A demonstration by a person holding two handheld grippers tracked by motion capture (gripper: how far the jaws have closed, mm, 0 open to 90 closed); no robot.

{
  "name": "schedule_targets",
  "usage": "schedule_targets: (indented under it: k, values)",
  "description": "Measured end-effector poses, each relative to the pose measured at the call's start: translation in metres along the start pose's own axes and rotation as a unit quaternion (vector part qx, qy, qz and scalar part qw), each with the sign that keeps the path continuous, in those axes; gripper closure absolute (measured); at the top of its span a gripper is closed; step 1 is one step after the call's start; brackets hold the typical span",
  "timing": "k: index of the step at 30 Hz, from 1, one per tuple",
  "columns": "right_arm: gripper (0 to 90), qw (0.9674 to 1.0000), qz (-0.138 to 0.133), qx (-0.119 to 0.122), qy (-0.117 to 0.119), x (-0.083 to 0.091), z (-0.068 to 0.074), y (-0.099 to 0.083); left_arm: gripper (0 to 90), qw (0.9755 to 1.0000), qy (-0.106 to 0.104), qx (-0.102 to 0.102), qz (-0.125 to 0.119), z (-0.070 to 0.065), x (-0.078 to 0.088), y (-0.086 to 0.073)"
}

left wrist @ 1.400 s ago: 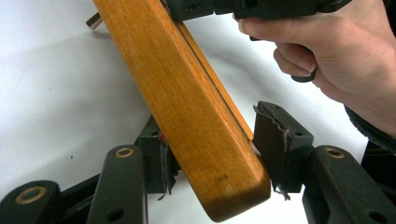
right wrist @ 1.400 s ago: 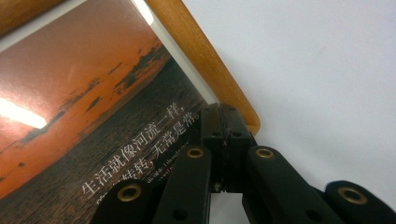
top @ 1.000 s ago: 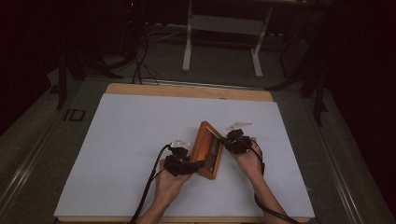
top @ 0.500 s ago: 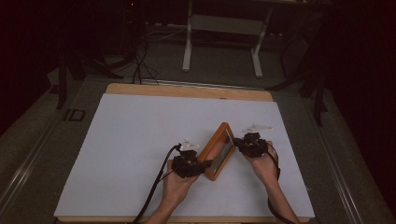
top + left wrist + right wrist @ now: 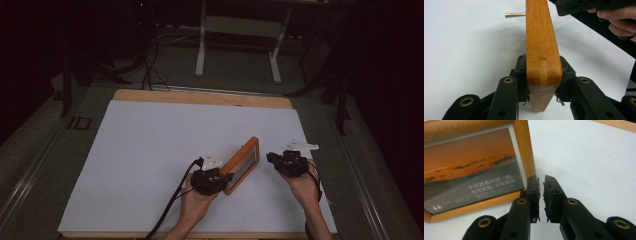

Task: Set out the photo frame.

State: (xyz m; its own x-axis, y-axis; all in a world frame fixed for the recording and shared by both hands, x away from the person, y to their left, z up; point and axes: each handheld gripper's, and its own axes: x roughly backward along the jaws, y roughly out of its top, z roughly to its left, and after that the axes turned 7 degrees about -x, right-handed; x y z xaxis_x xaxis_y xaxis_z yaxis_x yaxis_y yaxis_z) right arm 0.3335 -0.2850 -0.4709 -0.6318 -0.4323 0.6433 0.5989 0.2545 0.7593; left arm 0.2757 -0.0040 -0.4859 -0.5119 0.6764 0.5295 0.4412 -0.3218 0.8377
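Upright, picture frame clamped by left gripper

Looks like a lab or test room; dark walls, grey floor with cables trailing across it; white sheet over a wooden table; metal frame legs of a stand behind; no home furnishings in sight.
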Motion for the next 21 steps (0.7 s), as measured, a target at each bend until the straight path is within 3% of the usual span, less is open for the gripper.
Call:
schedule_targets:
  k: [14, 20, 21]
  values:
    - [80.1, 1.0000, 0.003, -0.006, 0.007, 0.003, -0.006, -0.012, 68.8, 0.9974, 0.017, -0.069, -0.004, -0.017, -0.003, 0.001]
    - [79.0, 0.9999, 0.003, -0.004, 0.011, 0.004, -0.007, -0.014, 66.5, 0.9980, 0.005, -0.059, -0.021, -0.016, -0.004, -0.003]
    - [78.8, 0.9999, 0.003, -0.003, 0.011, 0.004, -0.008, -0.014, 64.8, 0.9985, -0.011, -0.047, -0.026, -0.014, -0.005, -0.005]
